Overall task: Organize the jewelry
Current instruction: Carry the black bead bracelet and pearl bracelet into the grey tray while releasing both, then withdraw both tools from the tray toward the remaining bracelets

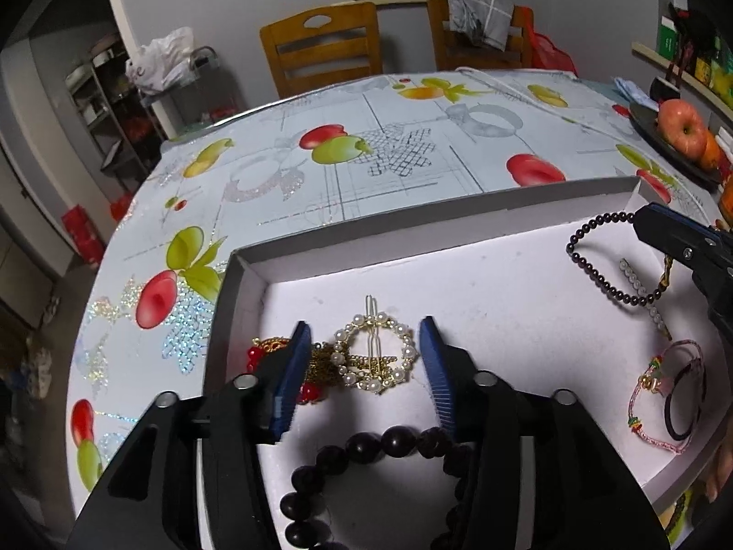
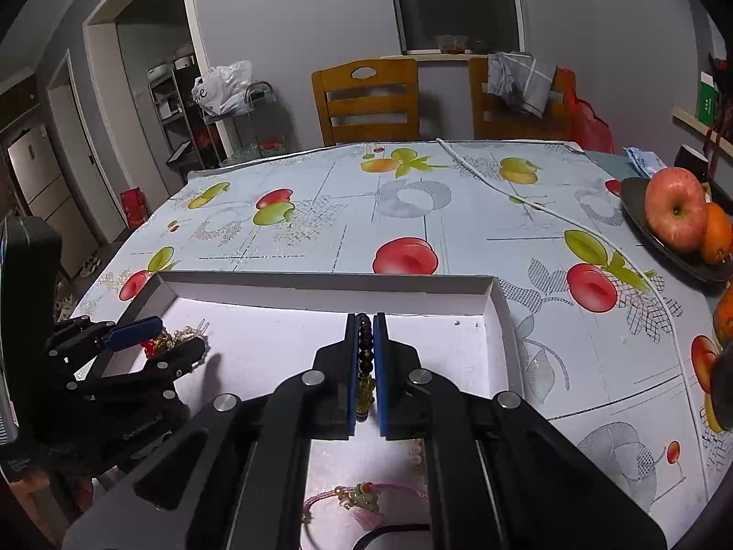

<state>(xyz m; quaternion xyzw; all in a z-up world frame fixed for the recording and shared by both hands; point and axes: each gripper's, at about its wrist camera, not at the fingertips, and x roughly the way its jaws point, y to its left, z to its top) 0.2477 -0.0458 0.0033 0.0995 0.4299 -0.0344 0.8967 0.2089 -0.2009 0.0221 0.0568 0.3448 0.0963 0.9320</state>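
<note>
White cardboard makes up the shallow tray where the jewelry is kept, on the desk with a fruit-print cloth. A small dark bead bracelet is pinched between the closed fingers of the right gripper, near the tray's far right corner. The left gripper is held low over the tray's left side, fingers spread wide, with a pearl ring clip seen between them. A big dark bead bracelet is seen just below. A pink cord bracelet is laid at the right. An apple is set on a dark plate farther off.
</note>
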